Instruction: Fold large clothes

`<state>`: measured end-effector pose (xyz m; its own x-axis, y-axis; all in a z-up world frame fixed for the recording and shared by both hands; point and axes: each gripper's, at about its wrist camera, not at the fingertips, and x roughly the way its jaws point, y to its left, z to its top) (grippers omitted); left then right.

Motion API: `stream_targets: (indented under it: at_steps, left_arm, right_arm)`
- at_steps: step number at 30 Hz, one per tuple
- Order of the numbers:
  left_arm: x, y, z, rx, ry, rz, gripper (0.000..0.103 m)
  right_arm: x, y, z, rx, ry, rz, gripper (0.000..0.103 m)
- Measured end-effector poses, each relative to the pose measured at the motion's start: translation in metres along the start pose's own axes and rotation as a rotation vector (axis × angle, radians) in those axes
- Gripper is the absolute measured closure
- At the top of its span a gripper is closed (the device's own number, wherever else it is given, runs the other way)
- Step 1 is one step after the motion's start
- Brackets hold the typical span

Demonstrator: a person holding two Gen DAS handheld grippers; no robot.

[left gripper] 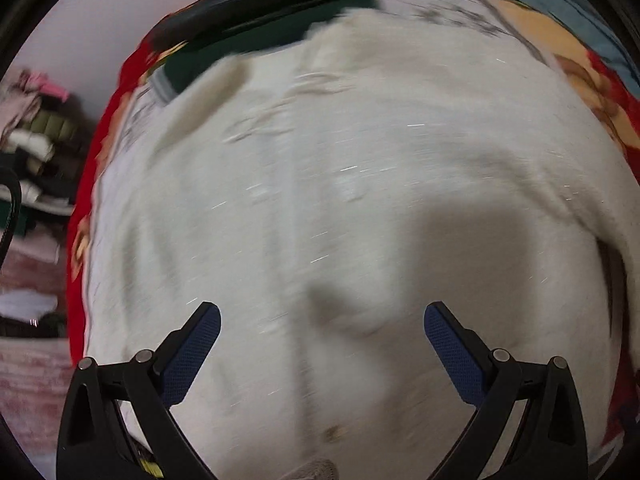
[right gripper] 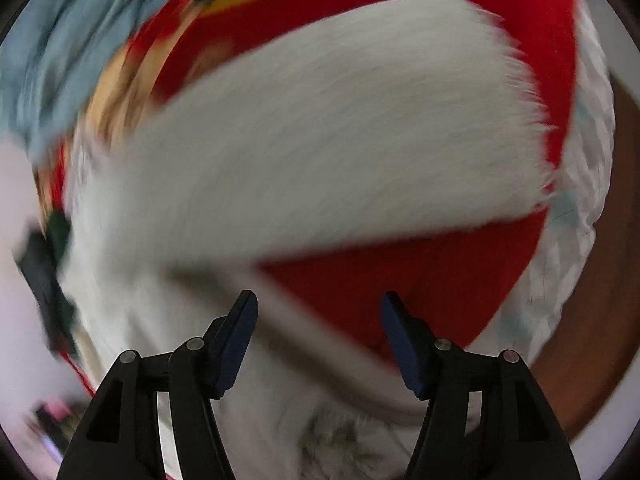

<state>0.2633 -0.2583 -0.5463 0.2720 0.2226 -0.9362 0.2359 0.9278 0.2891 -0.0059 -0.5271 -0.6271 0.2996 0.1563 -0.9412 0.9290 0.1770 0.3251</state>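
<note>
The big garment [left gripper: 340,208] is showing off-white all over, with tiny glints catching the light, and in the right wrist view its sleeve [right gripper: 320,140] is looking the same pale white through heavy blur. The blanket [left gripper: 100,160] under it is showing bright red at the edges, with tan and yellow figures and a pale panel carrying grey line work. A dark green piece of clothing [left gripper: 256,44] is lying by something black, possibly another garment. The gripper pads [left gripper: 192,356] are showing dark blue on black arms.
</note>
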Motion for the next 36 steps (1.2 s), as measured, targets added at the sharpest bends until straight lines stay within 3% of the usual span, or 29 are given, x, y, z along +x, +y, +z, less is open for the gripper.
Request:
stream_targets:
  at_steps: [4, 9, 11, 12, 13, 15, 20, 26, 30, 36]
  left_arm:
    - [0.013, -0.037, 0.009, 0.060, 0.007, -0.008, 0.000]
    - [0.014, -0.056, 0.015, 0.093, 0.001, -0.018, 0.000]
    - [0.014, -0.060, 0.019, 0.090, -0.006, -0.012, 0.000]
    - [0.014, -0.060, 0.019, 0.086, -0.006, -0.010, 0.000]
    - [0.014, -0.059, 0.019, 0.080, -0.004, -0.011, 0.000]
    - [0.015, -0.052, 0.024, 0.057, 0.001, -0.008, 0.000]
    - [0.010, -0.008, 0.039, -0.055, 0.003, -0.006, 0.000]
    - [0.017, 0.054, 0.032, -0.188, 0.059, 0.053, 0.000]
    - [0.023, 0.106, 0.016, -0.296, 0.100, 0.090, 0.000]
    - [0.042, 0.201, -0.026, -0.457, 0.136, 0.177, 0.000]
  right_arm:
    - [0.004, -0.047, 0.022, 0.238, -0.054, 0.195, 0.037]
    - [0.003, -0.048, 0.027, 0.313, -0.177, 0.333, 0.039]
    - [0.013, -0.042, 0.039, 0.338, -0.198, 0.358, 0.056]
    - [0.021, -0.039, 0.042, 0.351, -0.205, 0.349, 0.078]
    - [0.026, -0.037, 0.044, 0.363, -0.210, 0.345, 0.093]
    - [0.029, -0.024, 0.060, 0.363, -0.232, 0.344, 0.094]
    - [-0.022, 0.062, 0.073, 0.179, -0.318, 0.417, 0.095]
    - [-0.072, 0.211, 0.047, -0.225, -0.315, 0.421, 0.095]
    - [-0.059, 0.314, -0.009, -0.480, -0.237, 0.401, 0.095]
    - [0.021, 0.450, -0.156, -0.926, -0.092, 0.318, 0.095]
